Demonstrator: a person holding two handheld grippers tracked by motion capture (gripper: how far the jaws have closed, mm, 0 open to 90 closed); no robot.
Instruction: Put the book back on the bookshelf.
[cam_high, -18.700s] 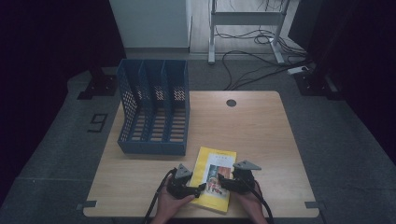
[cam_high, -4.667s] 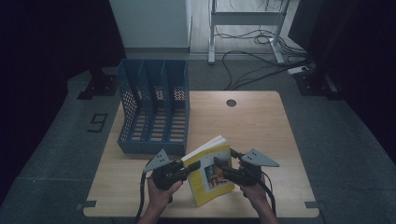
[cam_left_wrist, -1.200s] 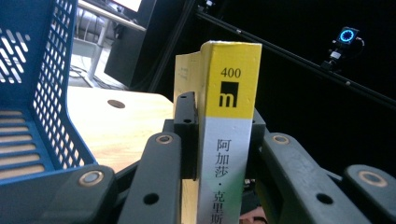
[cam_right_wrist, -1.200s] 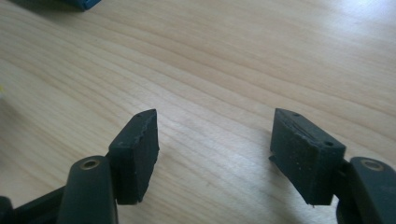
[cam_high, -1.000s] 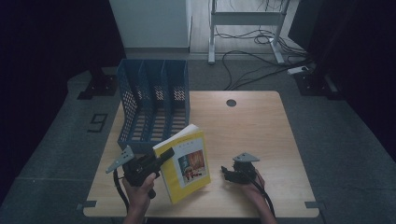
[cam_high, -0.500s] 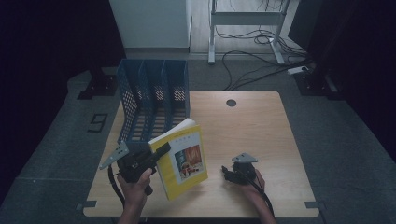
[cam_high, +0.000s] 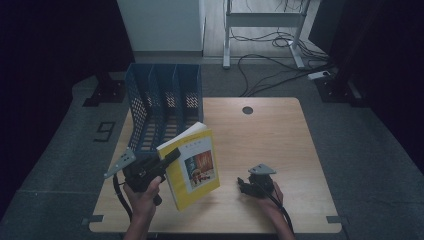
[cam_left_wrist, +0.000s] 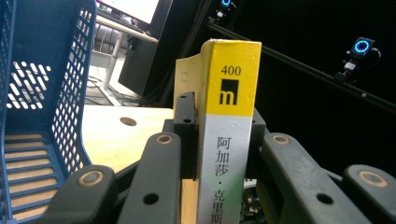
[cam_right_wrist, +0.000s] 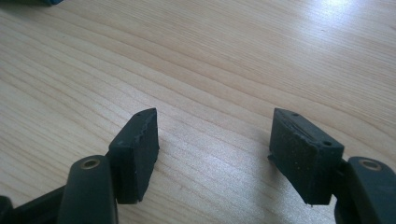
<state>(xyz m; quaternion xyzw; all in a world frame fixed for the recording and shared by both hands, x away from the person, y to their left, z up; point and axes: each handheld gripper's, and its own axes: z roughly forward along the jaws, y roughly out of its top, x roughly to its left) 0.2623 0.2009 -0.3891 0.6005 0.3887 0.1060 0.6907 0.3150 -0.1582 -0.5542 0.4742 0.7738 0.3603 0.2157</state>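
Note:
A yellow paperback book (cam_high: 194, 167) stands upright and tilted above the front left of the wooden table (cam_high: 280, 135). My left gripper (cam_high: 169, 156) is shut on its spine edge. In the left gripper view the black pads (cam_left_wrist: 186, 122) clamp the yellow and white spine (cam_left_wrist: 229, 107), which bears "400" and Chinese characters. My right gripper (cam_high: 244, 184) rests low on the table to the right of the book, apart from it. Its jaws (cam_right_wrist: 215, 144) stand open over bare wood with nothing between them.
A blue three-slot mesh file rack (cam_high: 165, 97) stands at the table's back left, just behind the held book; its wall (cam_left_wrist: 70, 93) is close on the left in the left gripper view. A round cable hole (cam_high: 247, 110) sits near the back edge.
My left hand has lifted the book a little and carried it slightly left, toward the rack. The right gripper has stayed in place, open.

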